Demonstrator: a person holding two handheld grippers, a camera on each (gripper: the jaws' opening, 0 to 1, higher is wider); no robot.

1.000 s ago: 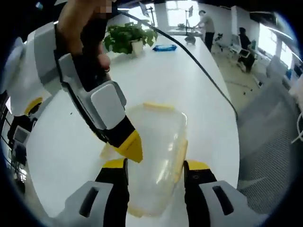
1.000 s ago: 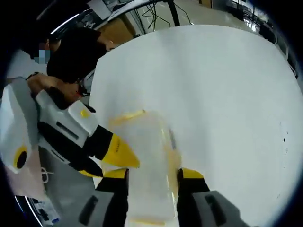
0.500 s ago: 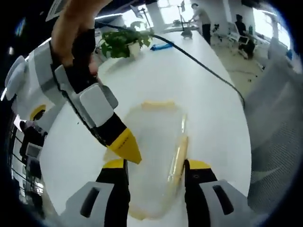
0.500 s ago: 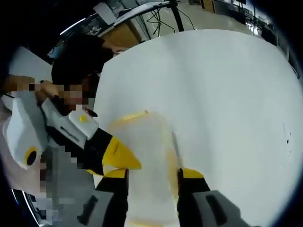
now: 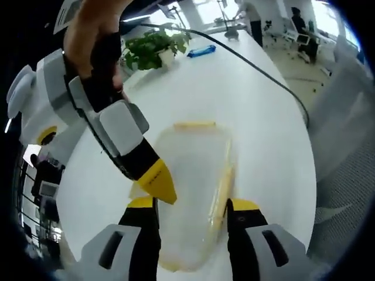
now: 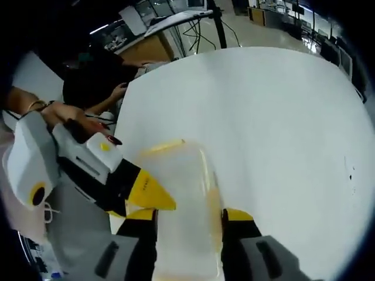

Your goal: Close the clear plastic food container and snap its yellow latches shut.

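A clear plastic food container (image 5: 190, 175) (image 6: 181, 205) lies on the white table (image 5: 263, 140) (image 6: 281, 123). Yellow latches show at its far end (image 5: 194, 124) (image 6: 162, 146) and along its right side (image 5: 223, 188) (image 6: 214, 202). My left gripper (image 5: 191, 206) is open, its jaws standing either side of the container's near part. In the right gripper view it (image 6: 149, 194) reaches in from the left to the container's left edge. My right gripper (image 6: 188, 215) is also open, straddling the container. A hand holds it (image 5: 153, 180) in the left gripper view, tip at the left rim.
A potted plant (image 5: 157, 47) and a blue object (image 5: 201, 50) stand at the table's far end. A black cable (image 5: 263, 76) runs across the table to its right edge. A person in dark clothes (image 6: 91, 88) sits at the table's left edge.
Both views have shifted slightly with the hands. The grippers stay at the container's left rim and over its near part; the container has not visibly moved.
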